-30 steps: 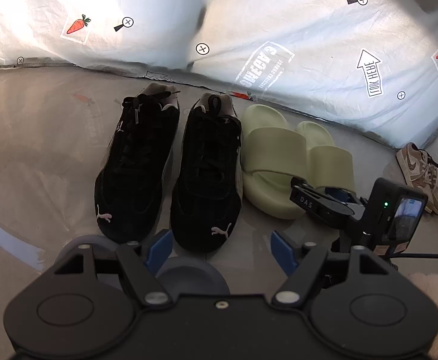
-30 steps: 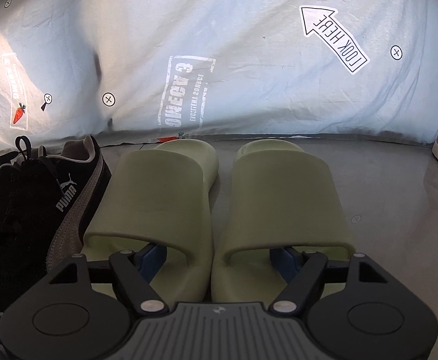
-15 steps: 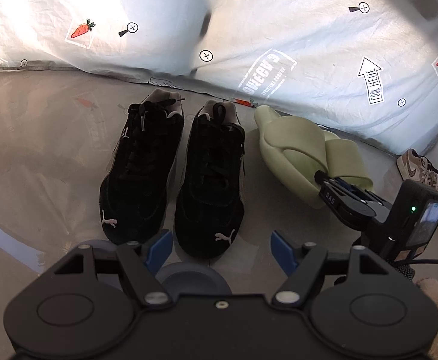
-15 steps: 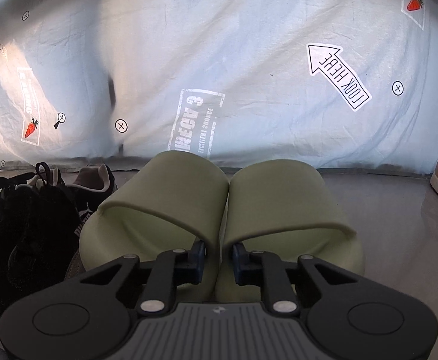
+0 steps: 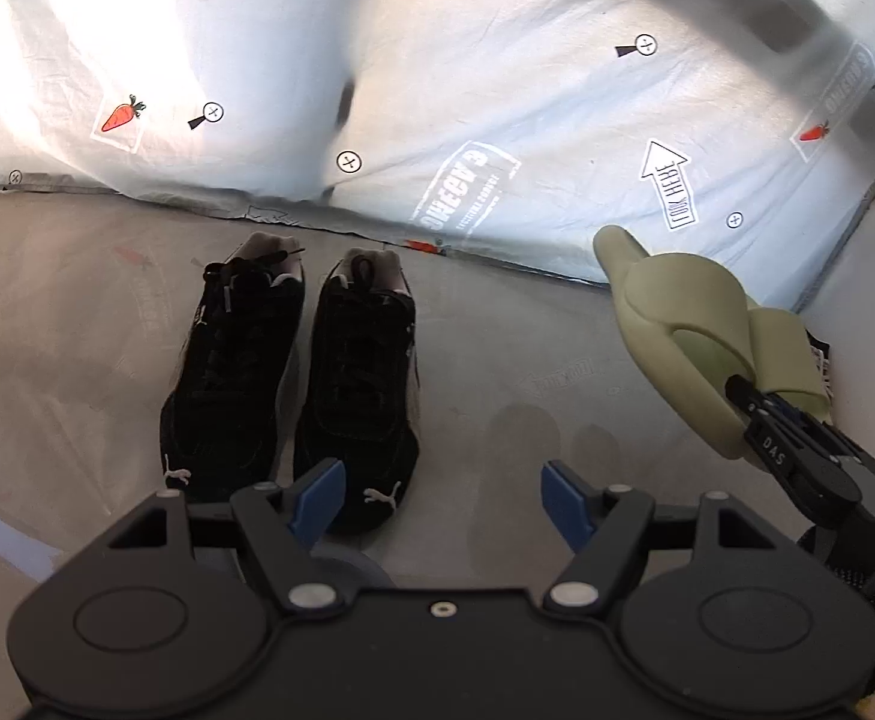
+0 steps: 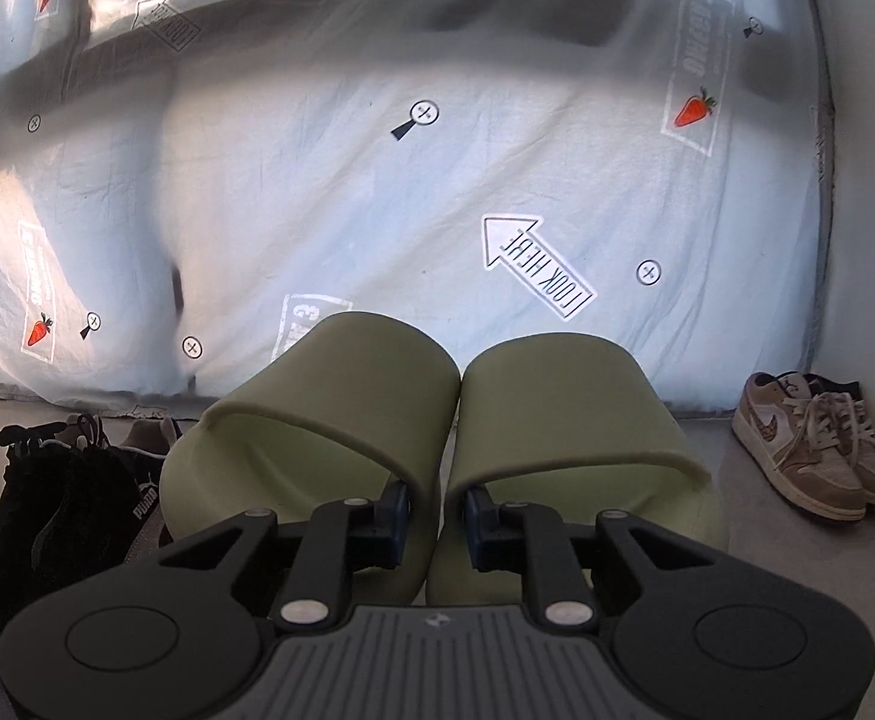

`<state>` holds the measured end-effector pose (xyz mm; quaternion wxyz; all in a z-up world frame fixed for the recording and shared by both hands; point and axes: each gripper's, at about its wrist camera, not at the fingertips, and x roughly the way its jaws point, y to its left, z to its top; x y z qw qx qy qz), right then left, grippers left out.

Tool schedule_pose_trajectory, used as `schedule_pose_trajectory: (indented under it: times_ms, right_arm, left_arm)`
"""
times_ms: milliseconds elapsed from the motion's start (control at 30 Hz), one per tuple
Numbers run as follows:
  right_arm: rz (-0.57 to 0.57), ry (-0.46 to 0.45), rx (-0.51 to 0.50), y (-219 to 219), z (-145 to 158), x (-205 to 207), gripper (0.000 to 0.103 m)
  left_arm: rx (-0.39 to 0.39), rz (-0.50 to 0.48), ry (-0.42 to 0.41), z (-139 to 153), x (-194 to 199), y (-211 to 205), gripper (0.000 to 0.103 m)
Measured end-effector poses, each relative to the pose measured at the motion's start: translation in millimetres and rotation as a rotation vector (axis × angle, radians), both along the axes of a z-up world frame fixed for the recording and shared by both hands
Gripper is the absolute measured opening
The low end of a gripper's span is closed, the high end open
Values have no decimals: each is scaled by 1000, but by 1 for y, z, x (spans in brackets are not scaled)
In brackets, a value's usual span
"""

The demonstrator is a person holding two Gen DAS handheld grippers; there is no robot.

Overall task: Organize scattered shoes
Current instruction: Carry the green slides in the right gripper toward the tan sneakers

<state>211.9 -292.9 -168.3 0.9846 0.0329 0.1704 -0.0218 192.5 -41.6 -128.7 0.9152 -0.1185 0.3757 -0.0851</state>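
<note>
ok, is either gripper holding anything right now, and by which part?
The right gripper holds both green slides at once, clamping their adjoining inner side walls together near the strap openings. The left gripper is open, holding nothing.

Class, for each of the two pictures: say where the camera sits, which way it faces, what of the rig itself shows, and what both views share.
Left wrist: on the left gripper, looking down over its open jaws at the black sneakers on the floor; the right gripper shows at right.
Right wrist: on the right gripper, facing the printed sheet; its jaws pinch the green slides together.
Shared: black sneakers, green slides, printed sheet.
</note>
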Motion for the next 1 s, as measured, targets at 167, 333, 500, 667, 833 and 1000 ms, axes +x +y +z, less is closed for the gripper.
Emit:
schedule_pose_trajectory:
  times_ms: [167,333,500,667,833,1000]
  right_arm:
    - [-97,-75,-39,-41,26,-47,22]
    - [-189,-105,-59,-97,39,-90,22]
    - [-254,-79,-85,-155,32,-121,23]
    - [-271,-15,-69,-231,-2,-133,24]
    - [-239,31,-43,-287,-40,-134,24]
    - [-177,66,-21,-330,-64,-134,24]
  left_arm:
    - [-13,-69,-14,7,-16,-36,73]
    - [-24,-133,-2,9,-29,-83,73]
    - [-26,-181,15,8,-43,-138,73]
    - [2,-202,29,4,-60,-199,73]
    - [26,-185,50,4,-71,-248,73]
    - [63,-176,79,5,-81,-283,73]
